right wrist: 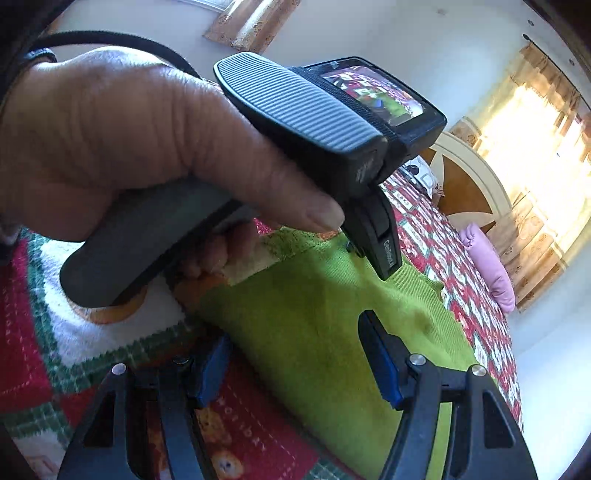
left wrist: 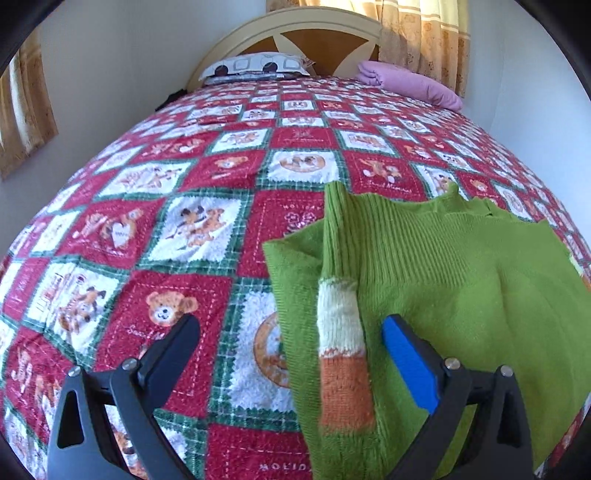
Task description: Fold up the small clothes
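Observation:
A green knitted sweater [left wrist: 461, 288] lies flat on the right part of the quilted bed [left wrist: 147, 221]. One sleeve [left wrist: 340, 332], with a white and an orange band, is folded in over the body. My left gripper [left wrist: 291, 350] is open and hovers low; the striped sleeve lies between its spread fingers, untouched by the pads. In the right wrist view, my right gripper [right wrist: 295, 365] is also open, just above the sweater [right wrist: 314, 325] near its edge. A person's hand [right wrist: 110, 140] holding the left gripper's handle [right wrist: 147, 236] fills the upper left.
A patterned pillow [left wrist: 255, 66] and a pink pillow [left wrist: 410, 83] lie at the headboard [left wrist: 314, 40]. Curtains [left wrist: 424, 33] hang behind it. White walls close in on both sides of the bed. Bare quilt stretches to the left of the sweater.

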